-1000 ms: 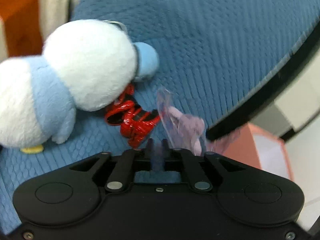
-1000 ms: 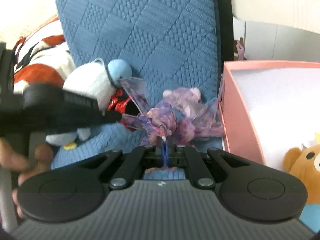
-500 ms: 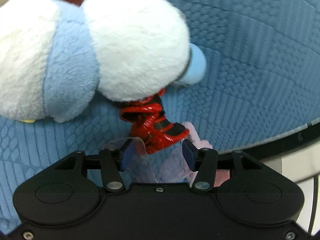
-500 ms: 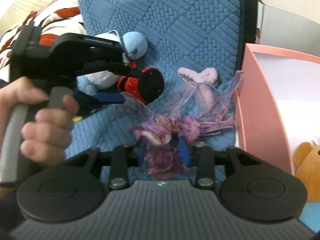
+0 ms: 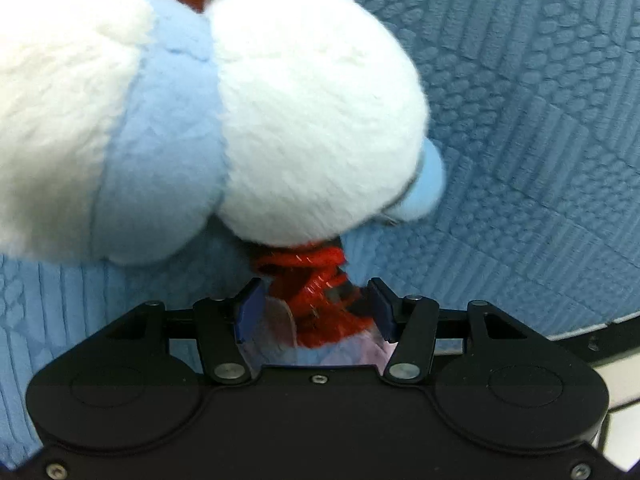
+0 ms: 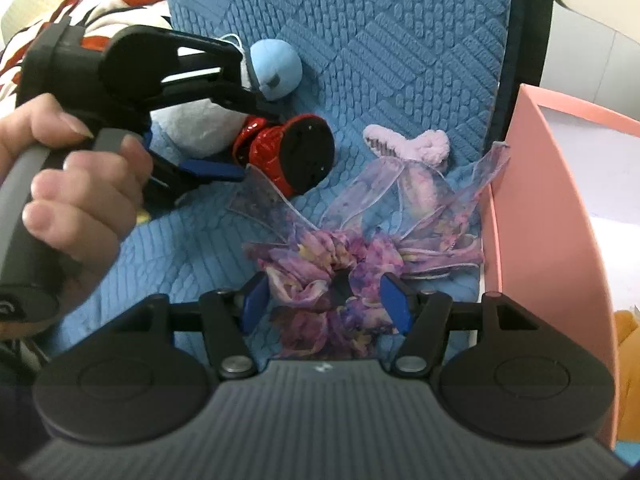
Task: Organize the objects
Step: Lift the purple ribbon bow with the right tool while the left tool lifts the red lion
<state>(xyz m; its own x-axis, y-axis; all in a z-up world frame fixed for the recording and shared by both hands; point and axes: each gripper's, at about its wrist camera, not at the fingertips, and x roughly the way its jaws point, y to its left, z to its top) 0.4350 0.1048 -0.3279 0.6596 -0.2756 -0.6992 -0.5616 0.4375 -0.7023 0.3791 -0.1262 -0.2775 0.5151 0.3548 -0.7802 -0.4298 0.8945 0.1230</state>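
Note:
A glossy red hair piece (image 5: 316, 304) with a black round face (image 6: 308, 152) lies on the blue quilted cushion (image 5: 540, 120), tucked under a white and light-blue plush toy (image 5: 240, 100). My left gripper (image 5: 316, 308) stands open around the red piece, and a sheer ribbon end lies by its left pad. In the right wrist view a hand (image 6: 80, 184) holds that left gripper (image 6: 258, 140). My right gripper (image 6: 324, 300) is opening, with a purple flowered scrunchie (image 6: 332, 264) lying loose between its blue pads. A lilac fuzzy clip (image 6: 408, 146) lies beyond.
A pink box (image 6: 552, 220) stands right of the cushion, with an orange plush bear (image 6: 628, 340) inside. A red, black and white patterned cloth (image 6: 120, 0) lies at the far left. The cushion's dark edge (image 6: 520, 60) runs along the box.
Both grippers went from shut to open. The left one let go of the sheer ribbon and moved in under the plush toy, around the red piece. The right one released the scrunchie.

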